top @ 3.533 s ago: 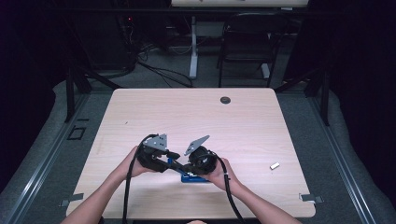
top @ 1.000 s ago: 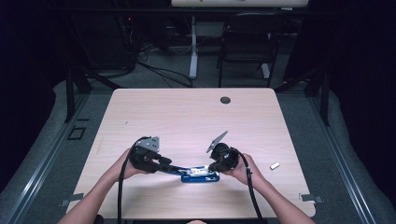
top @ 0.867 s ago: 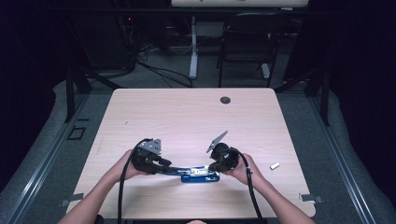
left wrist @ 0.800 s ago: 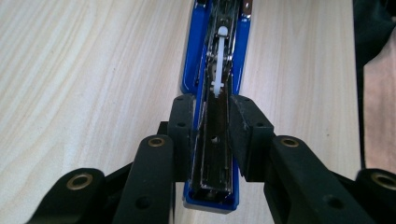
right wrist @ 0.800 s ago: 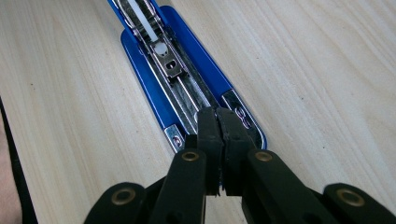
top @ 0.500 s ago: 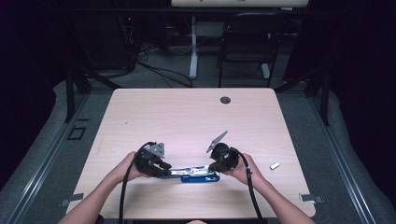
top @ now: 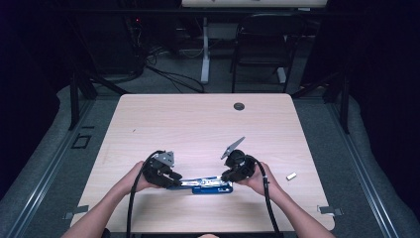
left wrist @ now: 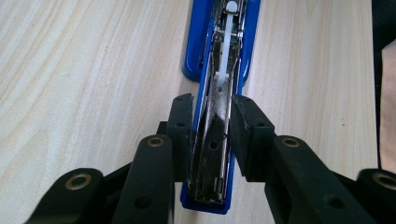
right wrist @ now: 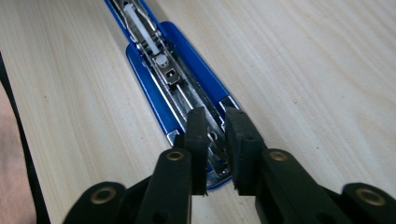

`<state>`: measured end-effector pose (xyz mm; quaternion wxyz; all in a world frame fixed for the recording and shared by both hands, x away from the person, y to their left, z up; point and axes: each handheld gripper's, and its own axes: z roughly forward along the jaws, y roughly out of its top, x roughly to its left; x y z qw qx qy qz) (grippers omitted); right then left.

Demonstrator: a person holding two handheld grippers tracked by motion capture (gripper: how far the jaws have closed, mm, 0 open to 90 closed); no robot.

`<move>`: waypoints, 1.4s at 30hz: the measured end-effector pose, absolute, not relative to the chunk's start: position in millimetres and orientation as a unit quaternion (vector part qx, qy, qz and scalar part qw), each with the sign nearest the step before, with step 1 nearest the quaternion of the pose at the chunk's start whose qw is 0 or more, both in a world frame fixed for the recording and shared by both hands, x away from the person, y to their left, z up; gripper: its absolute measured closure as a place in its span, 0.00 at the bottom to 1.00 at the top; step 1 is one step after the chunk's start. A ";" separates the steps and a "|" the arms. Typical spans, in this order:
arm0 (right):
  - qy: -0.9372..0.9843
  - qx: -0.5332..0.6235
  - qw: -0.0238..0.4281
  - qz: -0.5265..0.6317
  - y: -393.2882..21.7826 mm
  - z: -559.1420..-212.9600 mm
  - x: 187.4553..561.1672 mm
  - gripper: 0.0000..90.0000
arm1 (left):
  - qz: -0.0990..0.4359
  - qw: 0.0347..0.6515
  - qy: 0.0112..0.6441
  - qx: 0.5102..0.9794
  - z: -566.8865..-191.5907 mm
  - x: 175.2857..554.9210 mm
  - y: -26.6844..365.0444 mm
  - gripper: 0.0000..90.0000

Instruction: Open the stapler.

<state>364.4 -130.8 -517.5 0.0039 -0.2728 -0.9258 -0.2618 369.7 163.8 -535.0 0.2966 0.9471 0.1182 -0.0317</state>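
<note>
Both forearms were bare, no sleeves. Each hand carried a black gripper, the left gripper (top: 174, 179) and the right gripper (top: 229, 174), topped by a grey three-cornered plate, trailing a black cable (brass-coloured rivets dotted the jaw links).

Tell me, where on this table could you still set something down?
Free: the table's far half, up to the round black cap, and both side edges. Crowded: the near middle, around the blue stapler; a small metal piece lies right.
</note>
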 end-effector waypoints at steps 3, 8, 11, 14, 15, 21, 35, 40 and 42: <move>-0.921 -0.285 -0.002 -0.267 -136.6 -512.9 366.5 0.79 | -0.032 0.297 0.118 0.947 -535.0 369.6 163.9 0.79; -0.910 -0.313 -0.015 -0.272 -150.2 -504.9 369.5 0.61 | -0.040 0.308 0.117 0.943 -536.3 370.0 164.1 0.78; -0.903 -0.330 -0.026 -0.274 -159.6 -500.3 370.9 0.47 | -0.040 0.309 0.118 0.943 -536.6 370.0 164.0 0.78; -0.899 -0.342 -0.034 -0.271 -168.5 -496.7 372.3 0.39 | -0.041 0.309 0.118 0.943 -536.7 370.3 164.4 0.78; -0.898 -0.344 -0.035 -0.271 -171.6 -495.8 372.8 0.37 | -0.041 0.309 0.119 0.943 -536.8 370.3 164.4 0.78; -0.889 -0.369 -0.045 -0.270 -186.7 -493.8 372.1 0.24 | -0.041 0.310 0.118 0.943 -536.9 370.4 164.5 0.78; -0.872 -0.412 -0.066 -0.257 -224.7 -496.0 368.6 0.14 | -0.040 0.306 0.117 0.944 -536.5 371.1 162.9 0.78; -0.863 -0.433 -0.073 -0.251 -242.8 -493.0 367.9 0.10 | -0.042 0.310 0.114 0.943 -537.0 371.6 162.0 0.78; -0.859 -0.442 -0.073 -0.249 -249.0 -493.6 368.0 0.09 | -0.043 0.310 0.114 0.943 -537.1 371.8 161.8 0.78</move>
